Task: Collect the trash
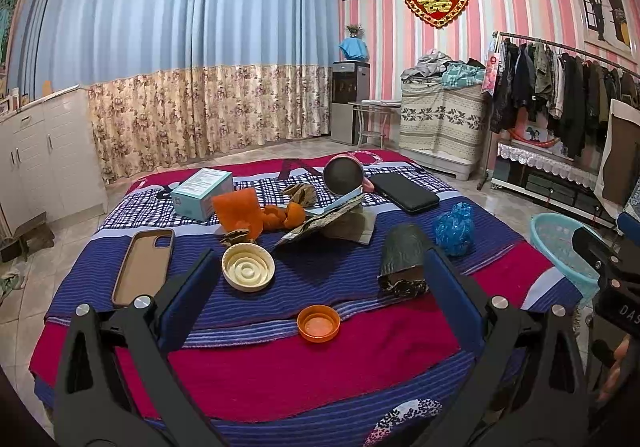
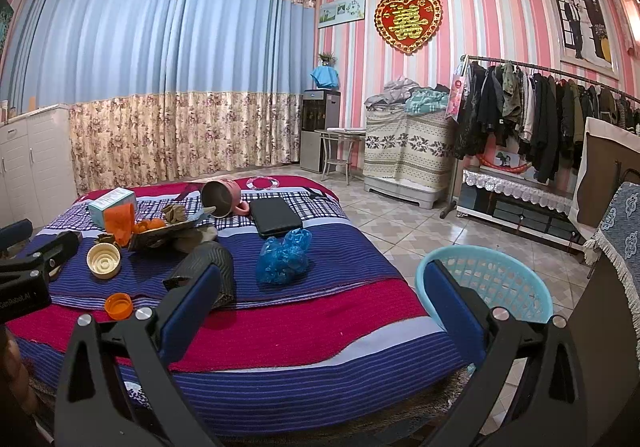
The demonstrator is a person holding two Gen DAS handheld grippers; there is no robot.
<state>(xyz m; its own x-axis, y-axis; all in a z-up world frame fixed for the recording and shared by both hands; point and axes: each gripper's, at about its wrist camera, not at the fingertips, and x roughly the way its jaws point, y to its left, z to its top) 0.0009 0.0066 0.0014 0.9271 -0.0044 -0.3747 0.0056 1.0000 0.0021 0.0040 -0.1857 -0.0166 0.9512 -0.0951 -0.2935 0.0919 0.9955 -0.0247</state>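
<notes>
On the bed: two caps, one cream (image 1: pixel 248 266) and one orange (image 1: pixel 319 323); one phone case (image 1: pixel 145 266); one box (image 1: pixel 202 193); one cup (image 1: pixel 345 175); one blue bag (image 1: pixel 454 229). One basket (image 1: pixel 560 247) beside it.

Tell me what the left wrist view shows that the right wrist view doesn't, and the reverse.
Left wrist only: the phone case lying flat at the bed's left side. Right wrist only: the whole rim of the light blue basket on the floor beside the bed, and a fringed blue cloth. Both: the orange cap, cream lid, blue plastic bag, tipped pink mug, and each view's gripper open and empty.
</notes>
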